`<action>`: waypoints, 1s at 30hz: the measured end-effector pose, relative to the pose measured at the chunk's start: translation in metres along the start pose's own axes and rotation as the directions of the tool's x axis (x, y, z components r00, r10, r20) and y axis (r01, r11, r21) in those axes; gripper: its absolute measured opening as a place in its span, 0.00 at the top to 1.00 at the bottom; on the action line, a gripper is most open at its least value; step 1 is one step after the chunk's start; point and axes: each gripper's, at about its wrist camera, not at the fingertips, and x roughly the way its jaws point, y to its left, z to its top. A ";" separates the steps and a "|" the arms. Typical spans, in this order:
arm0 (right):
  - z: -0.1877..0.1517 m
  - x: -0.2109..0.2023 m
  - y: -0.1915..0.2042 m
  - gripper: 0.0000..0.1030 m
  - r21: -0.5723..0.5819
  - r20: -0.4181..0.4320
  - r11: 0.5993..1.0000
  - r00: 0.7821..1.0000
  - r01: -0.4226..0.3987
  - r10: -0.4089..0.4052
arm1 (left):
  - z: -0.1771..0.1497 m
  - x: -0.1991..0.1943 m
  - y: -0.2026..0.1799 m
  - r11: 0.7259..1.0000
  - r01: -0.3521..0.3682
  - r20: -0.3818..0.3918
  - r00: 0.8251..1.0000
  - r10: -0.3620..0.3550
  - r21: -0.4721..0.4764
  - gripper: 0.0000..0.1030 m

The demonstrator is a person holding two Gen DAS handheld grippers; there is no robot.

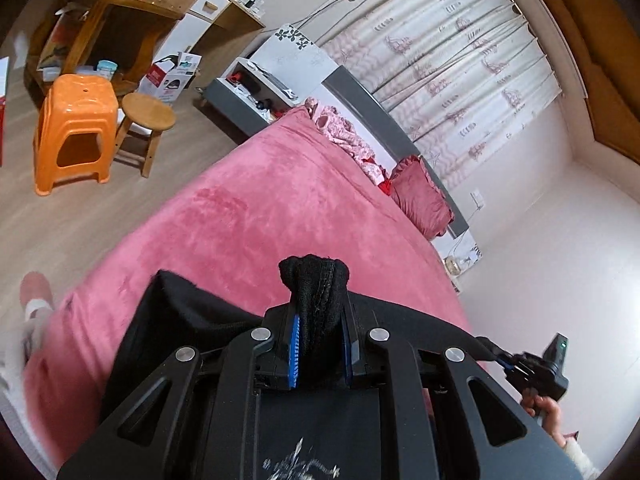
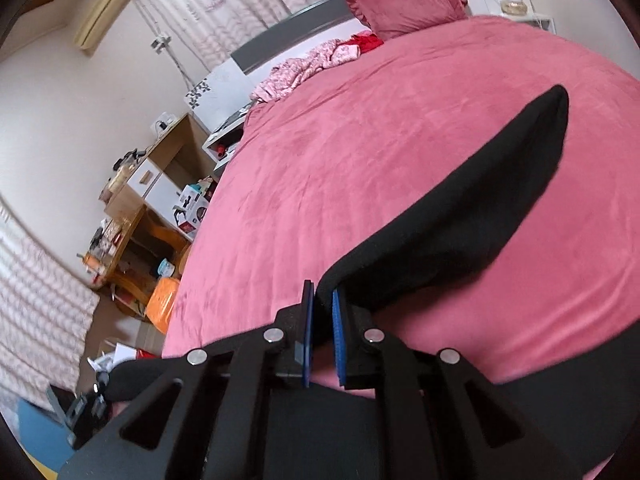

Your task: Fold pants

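Soft, limp black pants (image 2: 480,200) sag above the bed (image 2: 320,160); both grippers, left (image 1: 320,344) and right (image 2: 320,320), pinch bunched edges in narrow fingers.

Soft daylight seems to come through the curtains (image 1: 460,60); fisheye edges bend and darken, the right view slightly motion-blurred.

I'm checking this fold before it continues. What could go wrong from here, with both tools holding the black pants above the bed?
1. The right tool pinches only a thin edge of the black pants; it may slip free.
2. The left tool holds a thick bunch, so layers could fold unevenly.
3. The plush pink bedspread may drag on the fabric and wrinkle it.
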 end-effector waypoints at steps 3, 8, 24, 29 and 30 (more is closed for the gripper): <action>-0.045 -0.025 -0.004 0.92 0.006 0.008 1.000 1.000 -0.021 0.021 | -0.005 -0.010 0.012 0.999 -0.016 -0.019 1.000 0.016 -0.028 0.86; -0.134 -0.034 -0.021 0.92 0.016 -0.047 1.000 0.999 0.015 -0.014 | -0.023 -0.023 0.032 0.997 -0.074 -0.078 0.994 0.071 -0.027 0.86; -0.193 0.006 -0.091 0.51 0.318 -0.139 0.948 0.988 -0.023 0.070 | -0.056 -0.036 0.054 0.971 -0.023 -0.154 0.988 -0.014 -0.238 0.23; -0.182 0.001 -0.111 0.54 0.372 -0.079 0.928 0.997 0.005 0.027 | -0.060 -0.025 0.040 0.982 -0.092 -0.234 0.971 0.051 -0.166 0.23; -0.182 -0.002 -0.117 0.58 0.400 -0.065 0.916 0.998 0.004 0.024 | -0.062 -0.022 0.038 0.983 -0.113 -0.248 0.966 0.074 -0.147 0.28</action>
